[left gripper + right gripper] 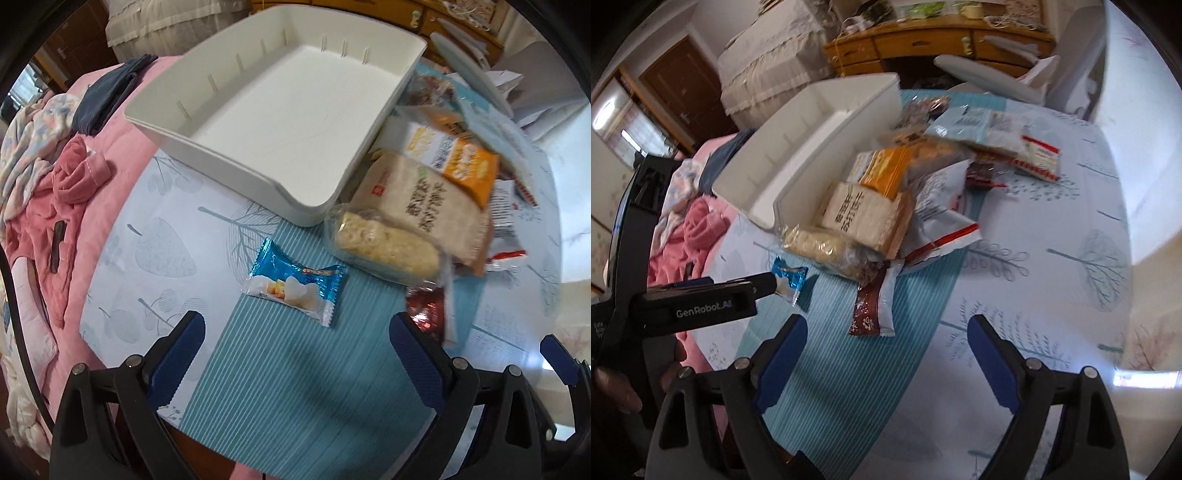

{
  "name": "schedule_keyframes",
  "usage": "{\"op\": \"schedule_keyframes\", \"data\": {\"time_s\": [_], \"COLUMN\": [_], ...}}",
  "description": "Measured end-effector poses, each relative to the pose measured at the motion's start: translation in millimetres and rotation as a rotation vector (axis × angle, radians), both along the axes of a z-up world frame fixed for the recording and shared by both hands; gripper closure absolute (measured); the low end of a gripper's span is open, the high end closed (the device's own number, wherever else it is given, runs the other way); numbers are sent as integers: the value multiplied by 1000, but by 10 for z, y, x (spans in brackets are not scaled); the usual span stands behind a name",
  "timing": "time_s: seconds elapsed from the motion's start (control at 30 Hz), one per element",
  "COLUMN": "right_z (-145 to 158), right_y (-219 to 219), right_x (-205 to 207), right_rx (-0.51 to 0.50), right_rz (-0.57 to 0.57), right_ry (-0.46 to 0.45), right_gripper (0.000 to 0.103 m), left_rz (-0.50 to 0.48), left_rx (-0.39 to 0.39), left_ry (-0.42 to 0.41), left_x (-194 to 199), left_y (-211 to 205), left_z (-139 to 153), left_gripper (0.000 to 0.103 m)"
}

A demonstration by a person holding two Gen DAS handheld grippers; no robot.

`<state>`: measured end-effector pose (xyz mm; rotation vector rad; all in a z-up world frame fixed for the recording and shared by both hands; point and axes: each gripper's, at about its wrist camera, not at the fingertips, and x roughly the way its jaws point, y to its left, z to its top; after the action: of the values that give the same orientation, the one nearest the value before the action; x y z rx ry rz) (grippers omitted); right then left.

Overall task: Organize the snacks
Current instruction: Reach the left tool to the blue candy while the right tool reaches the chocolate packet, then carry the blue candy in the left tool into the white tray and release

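Note:
An empty white tray [280, 122] sits on the cloth-covered table. To its right is a heap of snack packets [424, 199], with a beige cracker pack on top. A small blue candy packet [295, 290] lies alone on the teal stripe. My left gripper [297, 321] hangs open just above and in front of it, holding nothing. In the right wrist view my right gripper [888, 325] stands open over a brown-and-white packet [873, 308] at the heap's near edge, not touching it. The left gripper [764, 283] shows at the left, side-on, by the blue packet [790, 277].
Pink bedding and clothes [74, 206] lie left of the table. A wooden desk [923, 40] and a covered cabinet [768, 66] stand behind. More packets [997, 136] spread toward the far right. One of the right gripper's fingers [557, 356] shows at the left view's right edge.

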<state>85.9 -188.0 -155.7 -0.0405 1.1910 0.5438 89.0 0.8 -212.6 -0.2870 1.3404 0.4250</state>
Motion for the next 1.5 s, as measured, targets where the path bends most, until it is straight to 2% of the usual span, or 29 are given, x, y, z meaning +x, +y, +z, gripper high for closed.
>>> {"op": "schedule_keyframes", "data": {"time_s": [0.23, 0.4, 0.6, 0.7, 0.77, 0.8, 0.87, 1.07, 1.27, 1.5], "right_z": [-404, -648, -794, -844, -870, -878, -889, -860, -800, -799], "right_y": [209, 351, 503, 592, 621, 634, 658, 580, 556, 449], "right_x": [117, 171, 149, 132, 120, 116, 112, 112, 67, 0], "right_rx": [-27, -48, -67, -90, -98, -101, -102, -111, -141, -164], "right_rz": [76, 121, 174, 209, 219, 221, 231, 257, 283, 272], "right_ry": [50, 98, 135, 137, 144, 142, 140, 132, 154, 257], "right_gripper": [19, 33, 41, 49, 54, 55, 68, 81, 85, 87], "left_rz": [18, 40, 35, 39, 44, 51, 61, 74, 98, 120], "left_rx": [43, 31, 28, 20, 13, 10, -5, -27, -35, -58], "left_ry": [48, 80, 114, 119, 129, 135, 129, 118, 140, 113], "left_x": [144, 241, 311, 331, 342, 342, 335, 320, 249, 9], "left_y": [120, 210, 235, 254, 261, 269, 286, 332, 294, 214], "left_z": [-298, -456, -600, -639, -664, -673, -661, -642, -579, -272], "left_gripper": [5, 8, 19, 27, 40, 40, 45, 54, 58, 58]}}
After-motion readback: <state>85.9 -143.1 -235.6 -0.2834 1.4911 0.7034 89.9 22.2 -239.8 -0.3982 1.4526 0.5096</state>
